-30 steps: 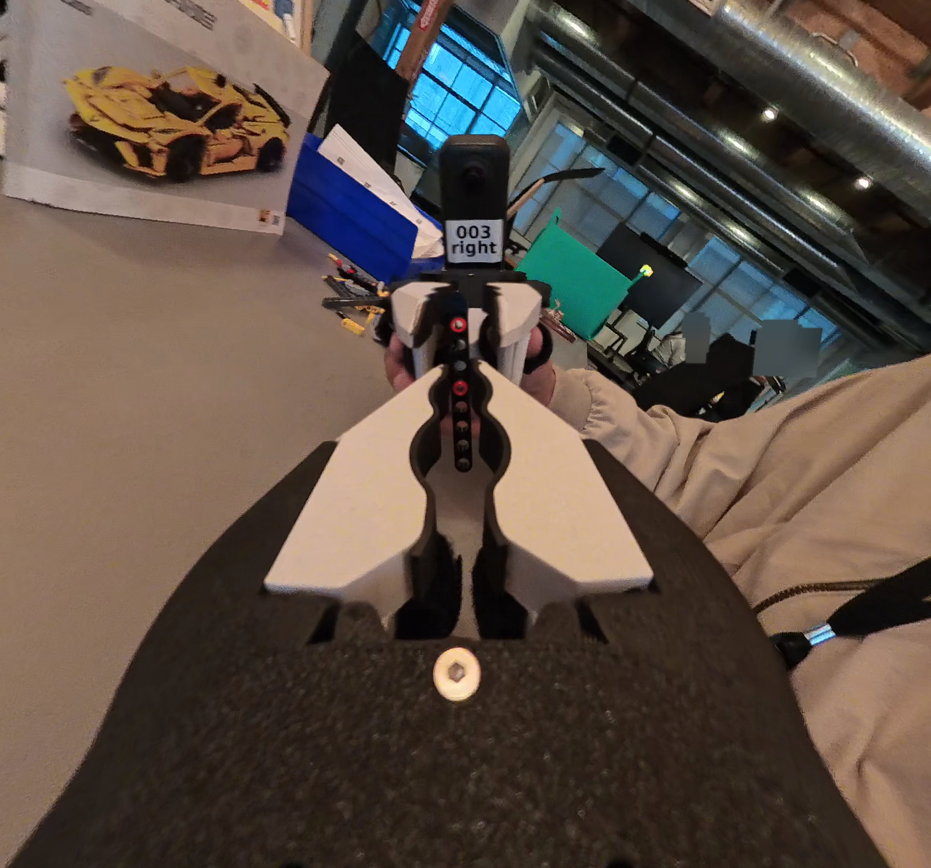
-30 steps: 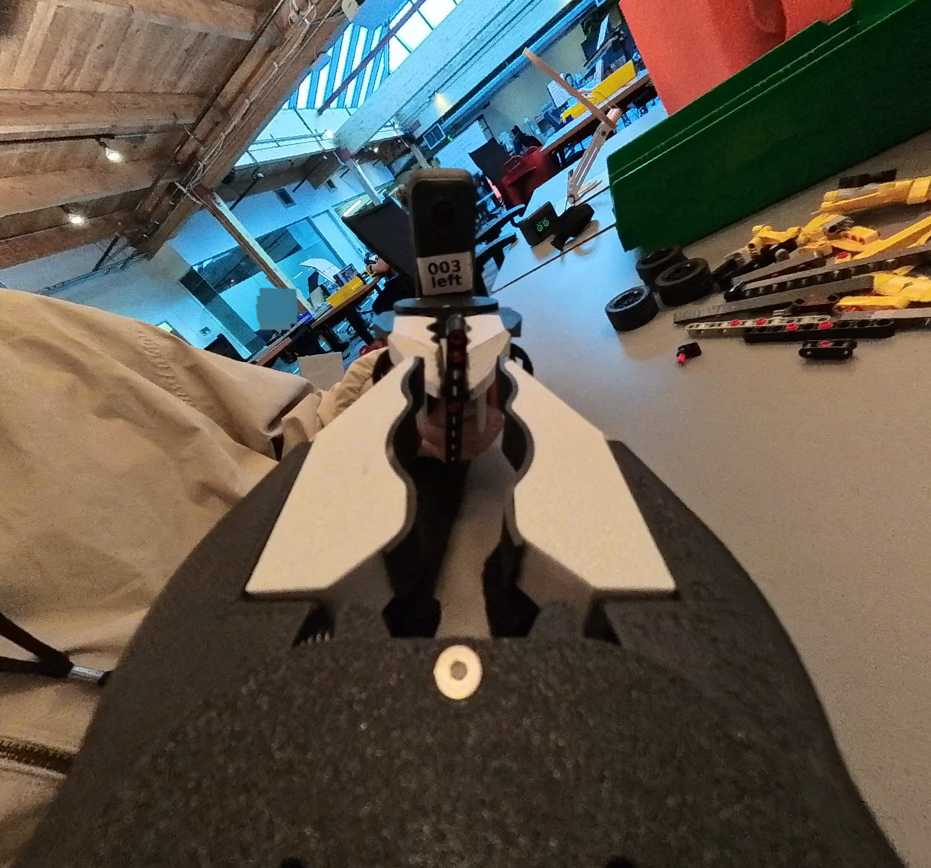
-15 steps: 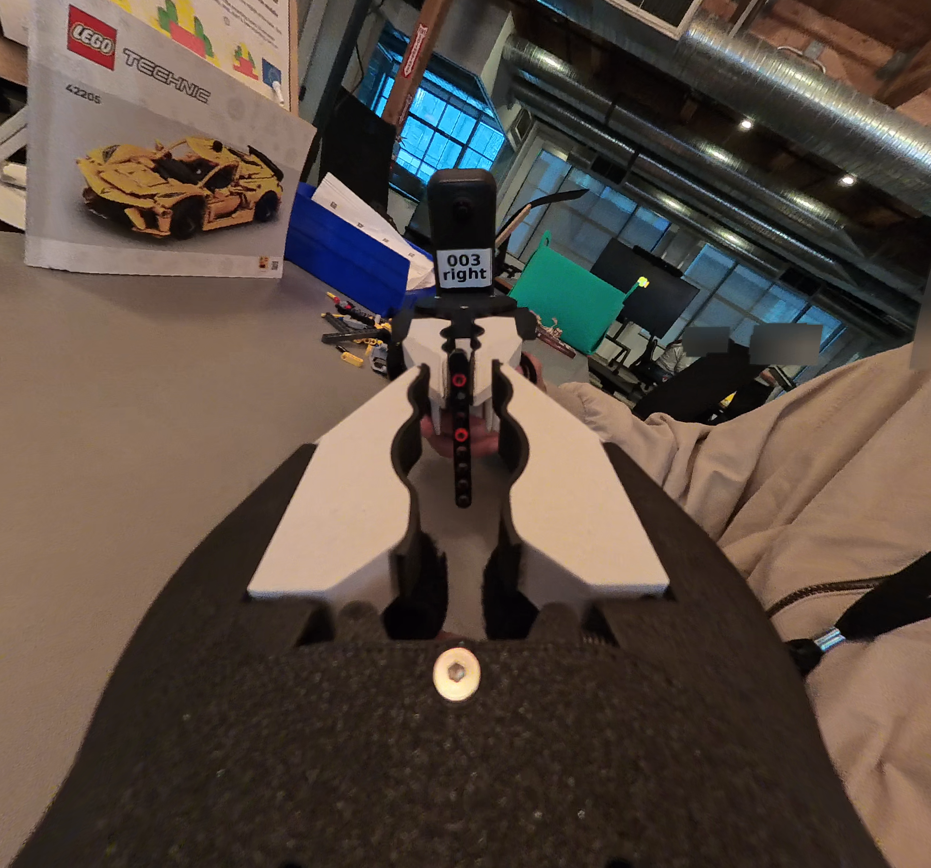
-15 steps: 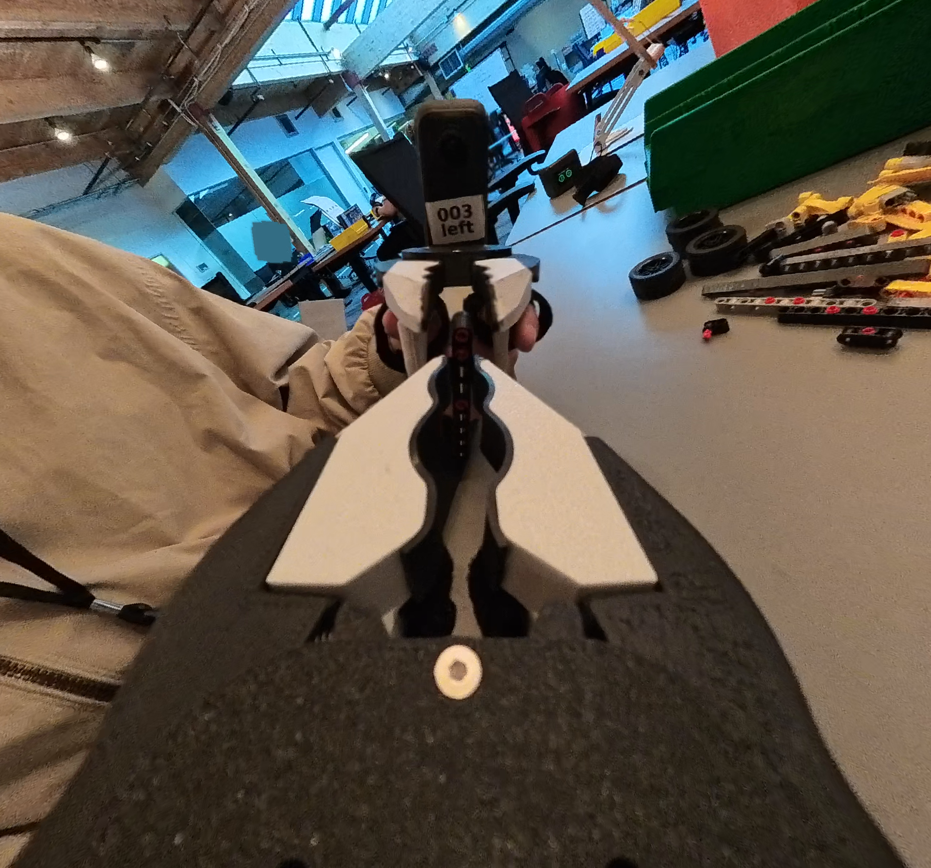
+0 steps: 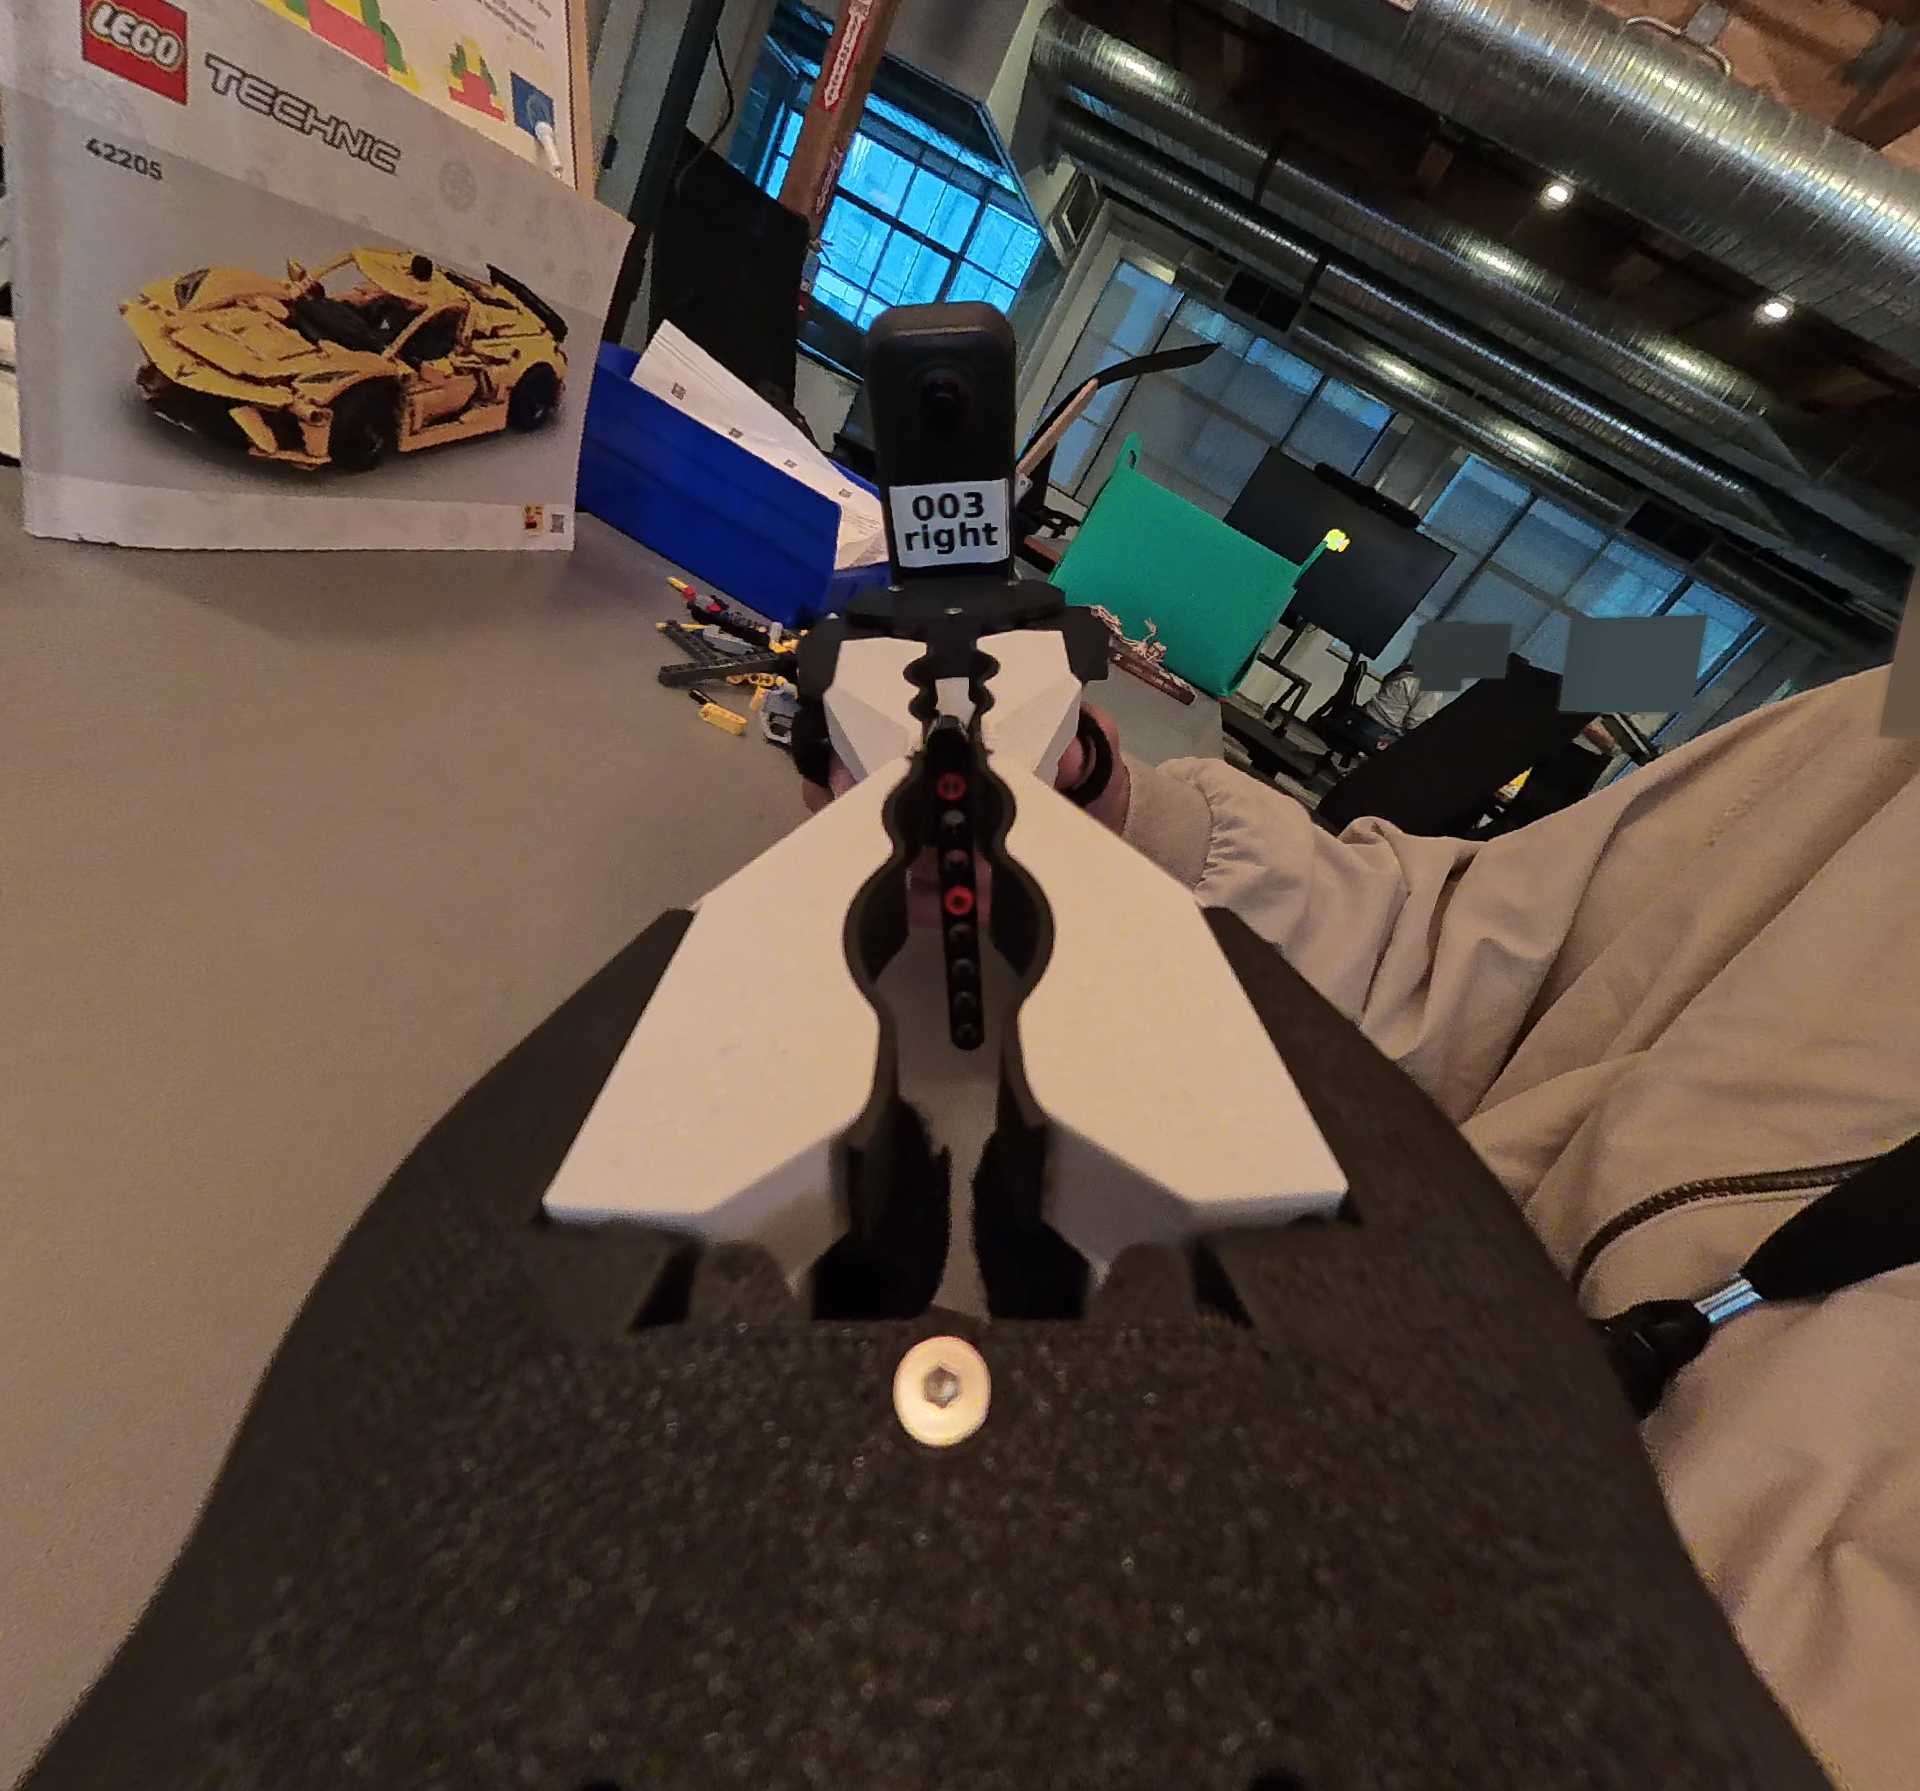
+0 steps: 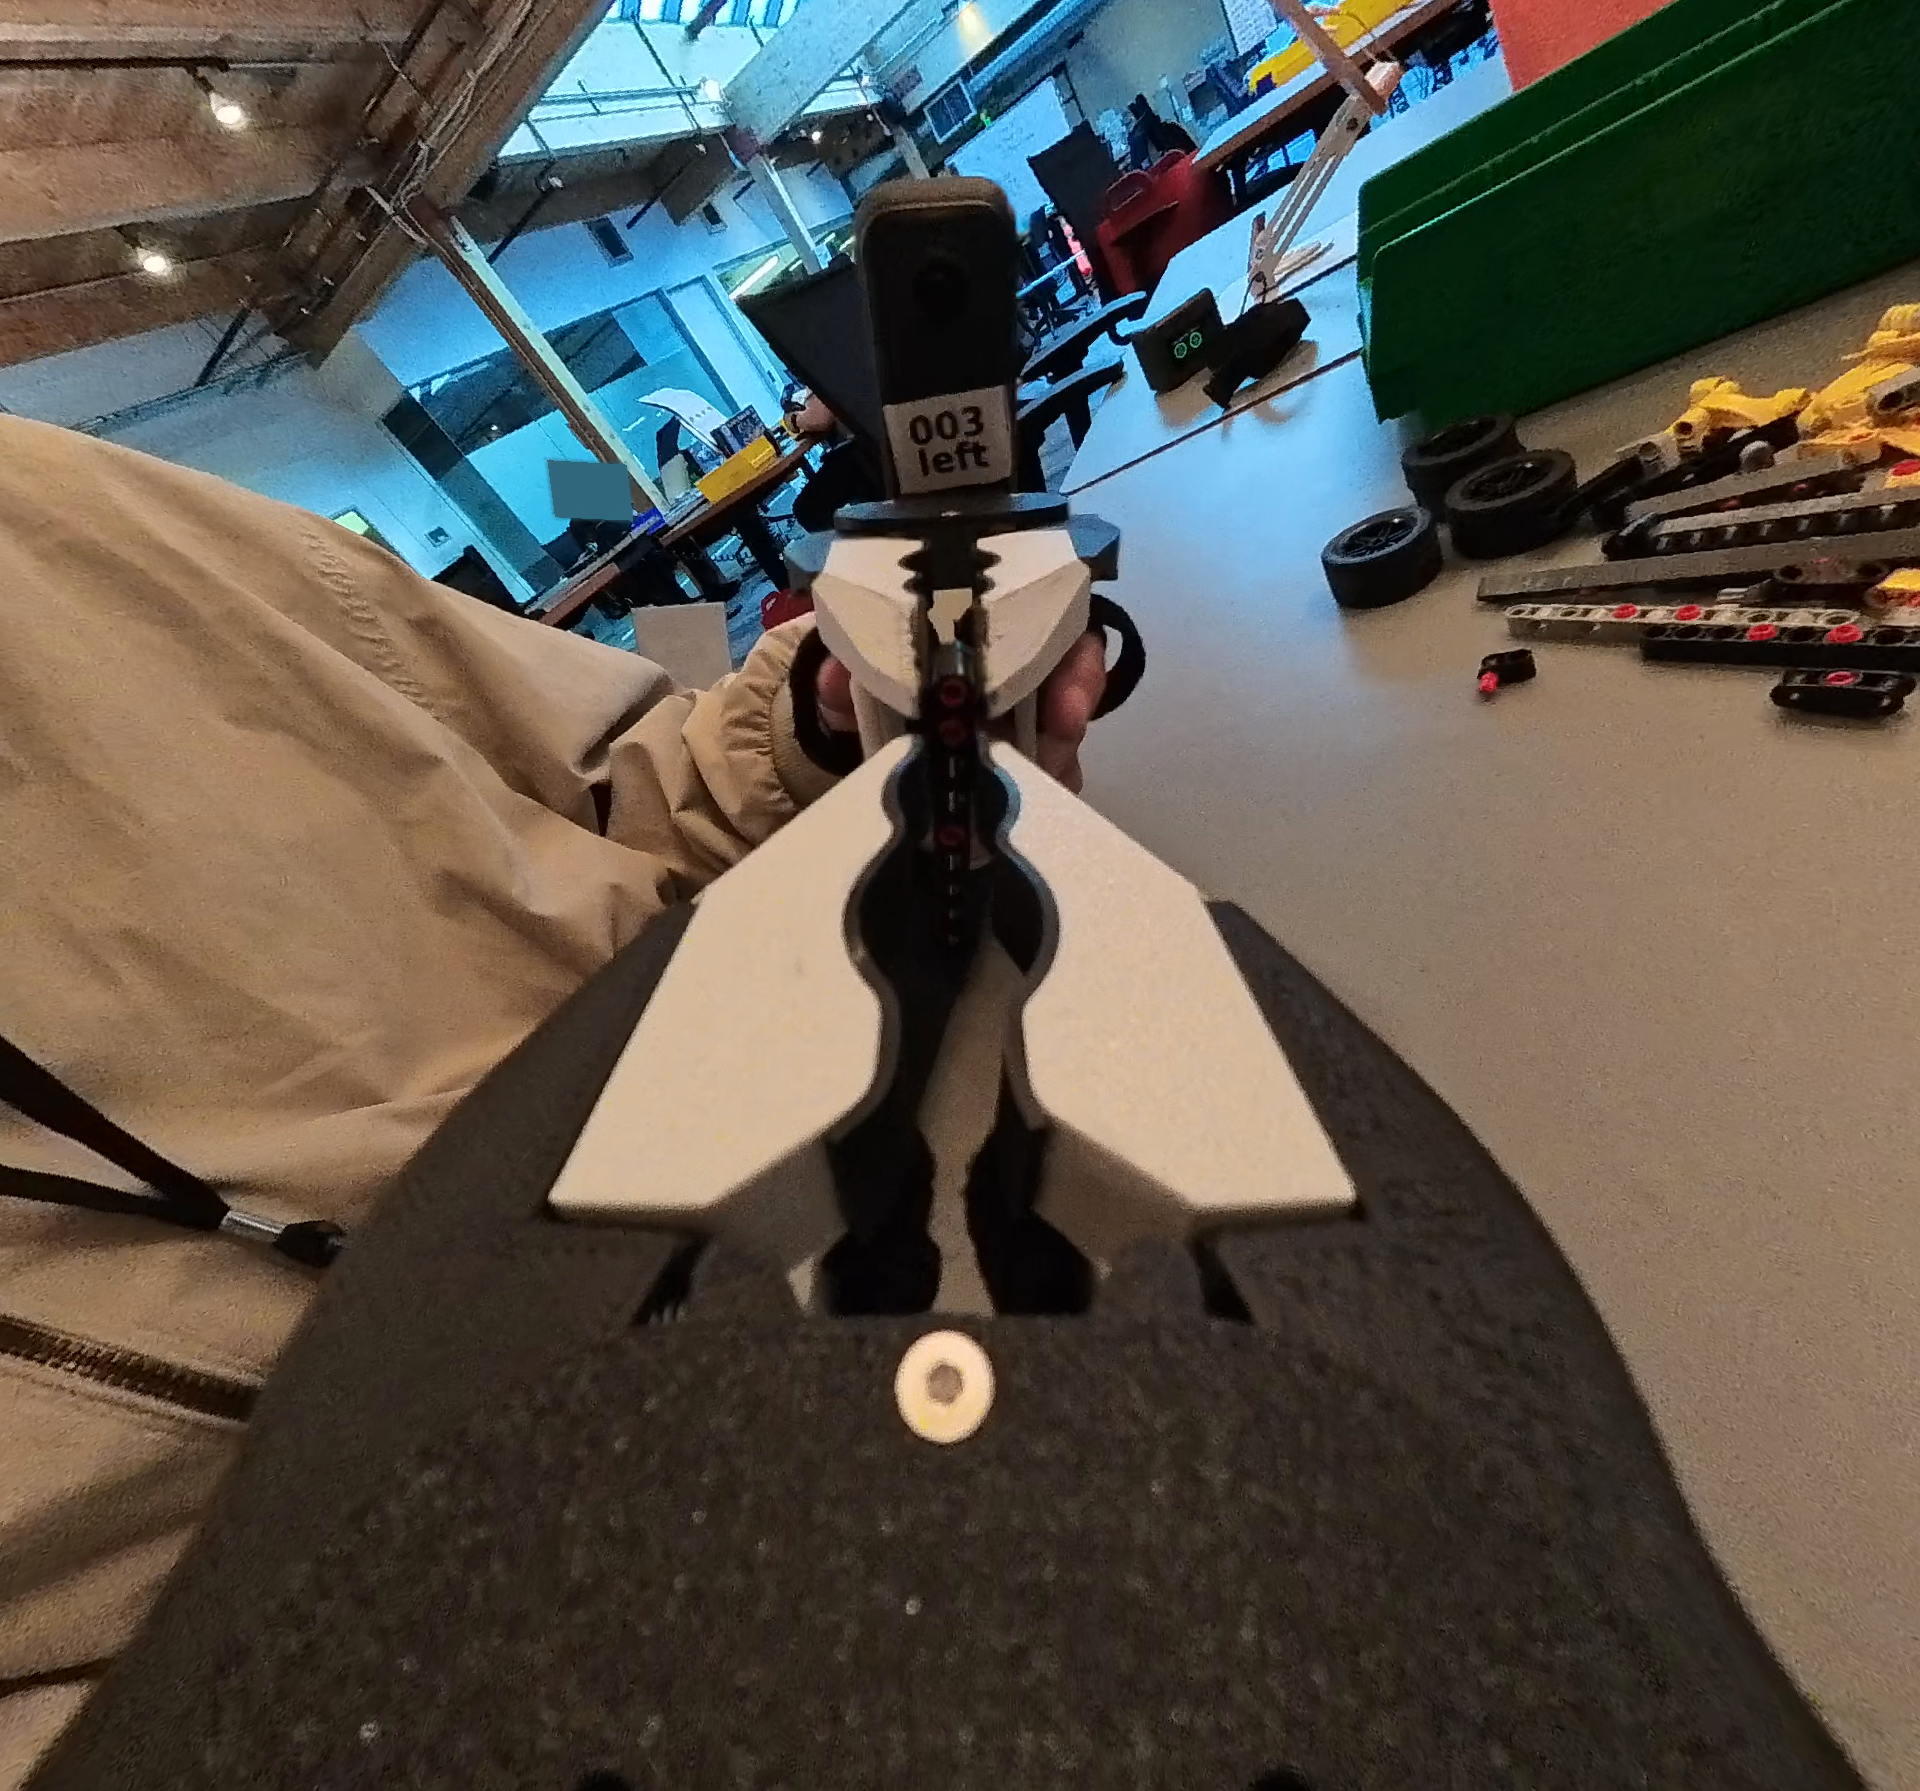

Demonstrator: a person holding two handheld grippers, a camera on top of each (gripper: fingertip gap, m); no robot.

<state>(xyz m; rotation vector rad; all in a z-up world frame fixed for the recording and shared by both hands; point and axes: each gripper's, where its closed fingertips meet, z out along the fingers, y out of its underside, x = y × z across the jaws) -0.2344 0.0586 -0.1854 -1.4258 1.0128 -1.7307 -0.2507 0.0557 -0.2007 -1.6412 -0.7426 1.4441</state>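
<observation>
A black studded beam with red pins (image 5: 958,952) is held in the air between my two grippers, which face each other tip to tip. My left gripper (image 5: 951,775) is shut on the beam, which runs back between its white fingers. My right gripper (image 5: 948,702) faces it and grips the beam's far end. In the right wrist view my right gripper (image 6: 951,754) is shut on the same beam (image 6: 951,837), and the left gripper (image 6: 948,640) clamps its other end. A hand holds each gripper.
A grey table (image 5: 312,858) lies below. A booklet picturing a yellow car (image 5: 312,339), a blue bin (image 5: 707,494) and loose parts (image 5: 727,661) stand behind. Black wheels (image 6: 1475,505), long beams (image 6: 1714,598), yellow parts (image 6: 1818,401) and a green bin (image 6: 1662,235) lie to the right. A beige sleeve (image 5: 1558,962) is close. Left and right tips are no more than a few centimetres apart. The yellow car (image 5: 312,339) is about 35 centimeters from both grippers' fingertips.
Half a second ago my left gripper's fingers stood apart around the beam; now they are closed on it. My right gripper closed on the beam between one second and half a second ago.
</observation>
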